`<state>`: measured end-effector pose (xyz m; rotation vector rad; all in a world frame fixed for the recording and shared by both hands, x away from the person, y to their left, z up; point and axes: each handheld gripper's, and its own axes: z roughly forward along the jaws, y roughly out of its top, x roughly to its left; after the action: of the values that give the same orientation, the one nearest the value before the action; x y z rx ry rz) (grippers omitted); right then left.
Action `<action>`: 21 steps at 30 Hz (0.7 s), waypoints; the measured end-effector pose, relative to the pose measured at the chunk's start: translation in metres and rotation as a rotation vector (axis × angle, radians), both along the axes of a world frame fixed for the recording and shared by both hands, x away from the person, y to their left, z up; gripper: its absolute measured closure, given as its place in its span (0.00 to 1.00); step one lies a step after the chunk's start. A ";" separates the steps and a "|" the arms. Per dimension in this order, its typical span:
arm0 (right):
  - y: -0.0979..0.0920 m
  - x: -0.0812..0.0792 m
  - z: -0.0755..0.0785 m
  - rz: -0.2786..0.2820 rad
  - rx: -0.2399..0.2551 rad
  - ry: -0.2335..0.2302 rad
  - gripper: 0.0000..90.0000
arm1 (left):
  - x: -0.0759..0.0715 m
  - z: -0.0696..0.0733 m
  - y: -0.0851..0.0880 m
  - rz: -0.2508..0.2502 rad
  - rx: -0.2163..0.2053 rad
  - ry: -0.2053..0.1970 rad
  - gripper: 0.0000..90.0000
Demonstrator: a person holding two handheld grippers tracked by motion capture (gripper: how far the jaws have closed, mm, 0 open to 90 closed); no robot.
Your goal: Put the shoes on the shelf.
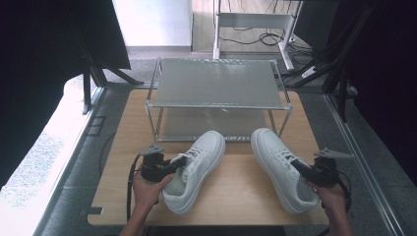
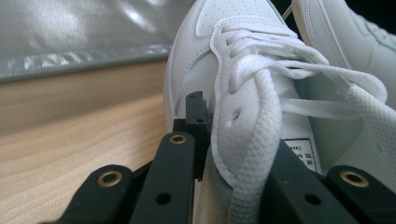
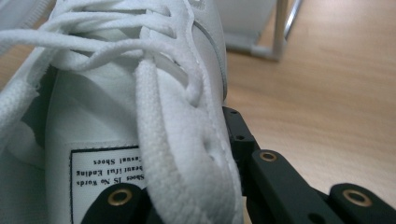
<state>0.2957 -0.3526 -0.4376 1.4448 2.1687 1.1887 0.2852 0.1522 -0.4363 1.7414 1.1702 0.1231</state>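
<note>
Two plain white shoes [image 1: 196, 169] [image 1: 283, 167], black claws [image 1: 183, 160] [image 1: 297, 166], pale wood-grain table [image 1: 236, 189], silver-grey rack [image 1: 216, 83].

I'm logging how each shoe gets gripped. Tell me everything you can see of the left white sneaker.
The left sneaker is a white low-top, smooth and leather-like, with a perforated toe, flat white laces and a printed tongue label. It lies on the wooden table before the metal rack, toe pointing toward it, beside the right sneaker. The left gripper is clamped on its upper's edge by the laces.
</note>
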 end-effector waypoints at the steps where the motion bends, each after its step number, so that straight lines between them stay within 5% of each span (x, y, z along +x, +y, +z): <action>1: 0.000 -0.001 0.001 0.004 0.016 -0.007 0.96 | 0.000 0.000 0.000 0.000 0.000 0.000 0.93; 10: -0.005 -0.006 0.007 0.017 0.189 -0.062 0.96 | -0.009 0.019 0.018 0.006 -0.116 -0.041 0.93; 21: -0.005 -0.007 0.007 -0.006 0.247 -0.078 0.96 | -0.011 0.023 0.025 0.002 -0.168 -0.054 0.93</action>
<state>0.2883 -0.3579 -0.4302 1.4690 2.0209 1.5284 0.2744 0.1776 -0.4130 1.5799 1.1110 0.0711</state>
